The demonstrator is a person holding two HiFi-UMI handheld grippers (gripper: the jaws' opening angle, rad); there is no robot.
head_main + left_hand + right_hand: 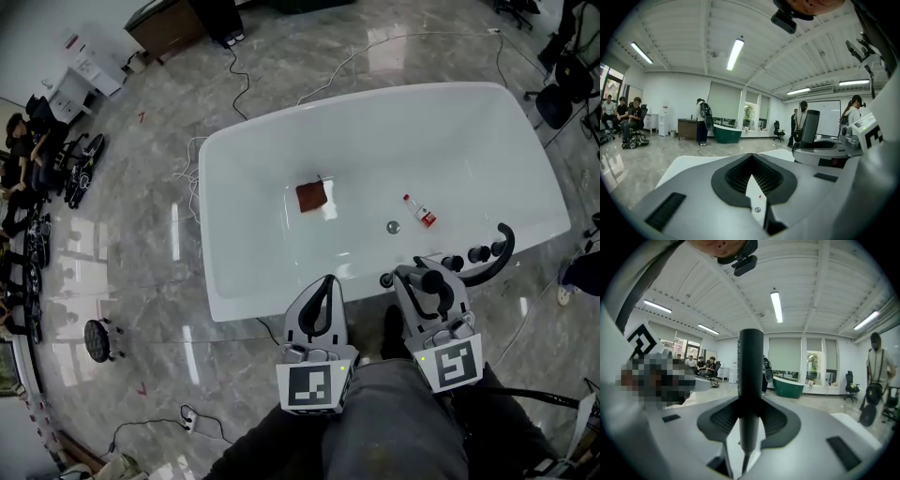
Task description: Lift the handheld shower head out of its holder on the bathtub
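A white freestanding bathtub (pixel 375 98) stands on a grey marble floor (pixel 169 281). On its bottom lie a brown square cloth (pixel 312 196), a small clear bottle with a red label (pixel 421 212) and, near to the bottle, a round metal drain (pixel 393 226). On the near right rim sit black round knobs (pixel 478 253) and a curved black spout (pixel 503 246). They are just to the right of the right gripper (pixel 424 277), so this side is crowded. Thin cables (pixel 239 84) run over the floor on the far side of the tub.

The left gripper (pixel 326 283) hangs above the near rim, just left of the right one. Its jaws meet at the tips and nothing is between them.

The right gripper is closed on the black stick-shaped shower head (pixel 750 376), with the pads pressed on both sides of the handle. The shower head is above the near right rim of the bathtub, beside the knobs. In the right gripper view its long axis stands upright: the blunt end points to the ceiling, and a thin black hose (pixel 744 460) leaves the lower end downward. In the head view the shower head (pixel 435 281) is seen almost from its end, so it looks short. Which way the spray face looks, I cannot tell.
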